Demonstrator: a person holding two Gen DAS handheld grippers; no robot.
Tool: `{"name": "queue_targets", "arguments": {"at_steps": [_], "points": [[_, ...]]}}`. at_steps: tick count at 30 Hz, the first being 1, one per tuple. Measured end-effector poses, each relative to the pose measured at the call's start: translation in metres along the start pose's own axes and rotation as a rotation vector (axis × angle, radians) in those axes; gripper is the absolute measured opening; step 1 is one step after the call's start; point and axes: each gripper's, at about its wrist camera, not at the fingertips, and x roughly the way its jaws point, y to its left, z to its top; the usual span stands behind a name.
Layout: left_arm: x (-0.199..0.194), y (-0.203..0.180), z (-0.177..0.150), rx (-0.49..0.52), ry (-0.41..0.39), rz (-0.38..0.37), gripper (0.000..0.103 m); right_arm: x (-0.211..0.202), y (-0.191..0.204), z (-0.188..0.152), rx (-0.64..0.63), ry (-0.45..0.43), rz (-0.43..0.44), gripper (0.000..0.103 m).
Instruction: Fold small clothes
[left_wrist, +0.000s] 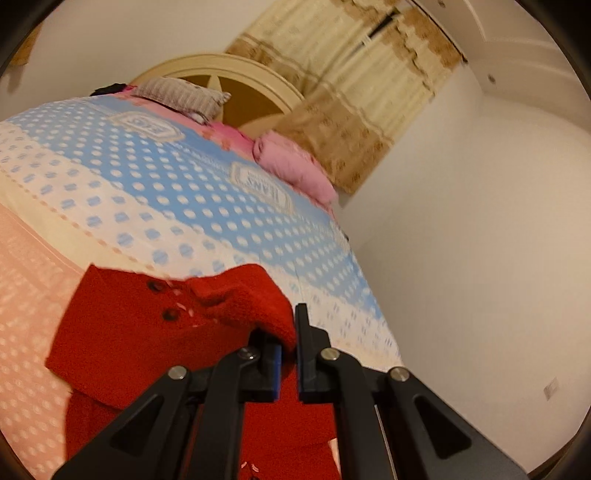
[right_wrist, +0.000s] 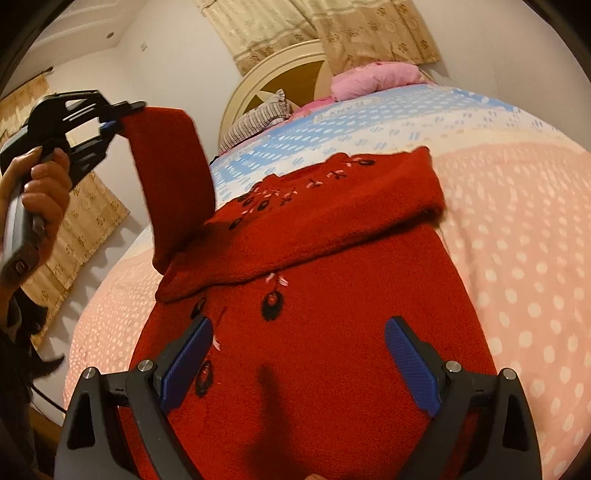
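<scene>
A small red knit sweater (right_wrist: 332, 295) with dark embroidered motifs lies on the bed. One sleeve lies folded across its chest. My left gripper (left_wrist: 289, 332) is shut on the other sleeve's cuff (left_wrist: 258, 295). In the right wrist view the left gripper (right_wrist: 110, 122) holds that sleeve (right_wrist: 170, 177) lifted well above the bed at the sweater's left side. My right gripper (right_wrist: 299, 354) is open and empty, its blue pads (right_wrist: 410, 358) hovering just over the sweater's lower body.
The bed has a pink and blue dotted blanket (right_wrist: 517, 258). A pink pillow (right_wrist: 376, 79), a striped pillow (right_wrist: 258, 122) and a cream headboard (right_wrist: 280, 74) are at the far end. Curtains (right_wrist: 314, 29) hang behind. The bed's edge and a white wall (left_wrist: 480, 240) are to one side.
</scene>
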Motion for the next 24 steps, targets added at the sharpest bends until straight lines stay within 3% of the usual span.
{"name": "queue_targets", "arguments": {"at_steps": [4, 6, 8, 12, 14, 16, 20, 24], "points": [[0.028, -0.023, -0.033, 0.101, 0.062, 0.039, 0.007, -0.002, -0.004, -0.003, 0.01, -0.011, 0.009, 0.095], [0.043, -0.033, -0.054, 0.186, 0.145, 0.046, 0.019, -0.002, -0.005, -0.005, 0.012, -0.018, 0.009, 0.095], [0.045, -0.039, -0.07, 0.253, 0.192, 0.08, 0.047, -0.005, -0.005, -0.009, 0.009, -0.035, 0.011, 0.095], [0.007, -0.041, -0.092, 0.407, 0.128, 0.097, 0.07, -0.007, -0.006, -0.012, -0.001, -0.038, 0.028, 0.095], [-0.014, -0.03, -0.096, 0.469, 0.084, 0.146, 0.085, -0.007, -0.006, -0.011, 0.002, -0.041, 0.029, 0.095], [-0.03, -0.007, -0.099, 0.528, 0.044, 0.246, 0.097, -0.006, -0.005, -0.013, -0.005, -0.043, 0.02, 0.095], [-0.033, 0.064, -0.095, 0.536, 0.099, 0.492, 0.099, -0.003, 0.001, -0.015, -0.03, -0.038, -0.008, 0.095], [-0.029, 0.116, -0.088, 0.421, 0.166, 0.55, 0.099, 0.0, 0.005, -0.016, -0.047, -0.036, -0.035, 0.095]]}}
